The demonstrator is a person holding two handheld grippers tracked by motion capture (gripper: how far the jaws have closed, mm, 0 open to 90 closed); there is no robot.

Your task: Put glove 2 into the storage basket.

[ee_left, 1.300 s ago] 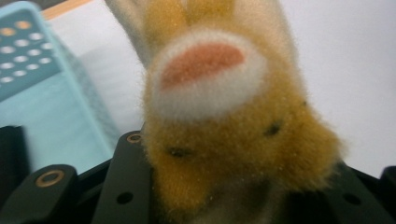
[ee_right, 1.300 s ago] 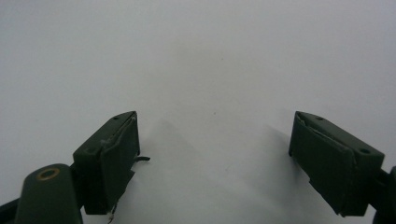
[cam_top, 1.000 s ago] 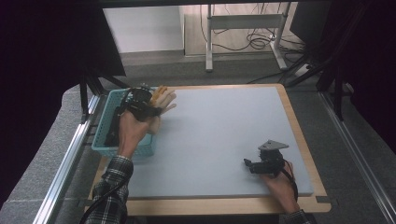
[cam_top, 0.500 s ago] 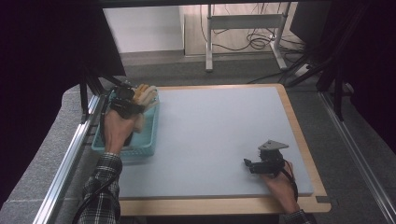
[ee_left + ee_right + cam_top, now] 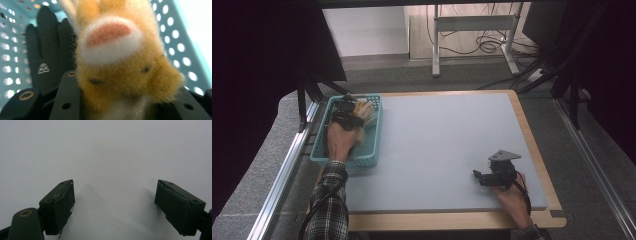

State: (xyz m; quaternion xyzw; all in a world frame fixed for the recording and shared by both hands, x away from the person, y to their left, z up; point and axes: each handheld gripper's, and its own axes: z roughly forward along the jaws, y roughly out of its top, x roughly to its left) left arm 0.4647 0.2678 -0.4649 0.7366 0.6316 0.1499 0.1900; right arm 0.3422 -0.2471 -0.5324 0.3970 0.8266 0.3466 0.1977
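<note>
My left gripper [image 5: 348, 114] hangs over the teal perforated basket [image 5: 371, 150] at the table's left edge, shut on an orange and white plush toy [image 5: 364, 112]. In the left gripper view the plush toy [image 5: 120, 62] sits between the black jaws with its fuzzy face close to the camera. A black glove [image 5: 47, 60] lies in the basket behind it. My right gripper [image 5: 477, 176] rests on the grey mat near the front right. Its jaws stand wide apart in the right gripper view, with nothing between the fingertips [image 5: 62, 202].
A grey mat [image 5: 447, 140] covers the wooden table [image 5: 532, 150]. A metal rail [image 5: 287, 165] runs along the left side. Behind the table are a white stand [image 5: 472, 25] and cables on the floor.
My left hand has carried the plush toy leftward from the mat's edge to over the basket and lowered it inside. The right gripper has stayed still.
</note>
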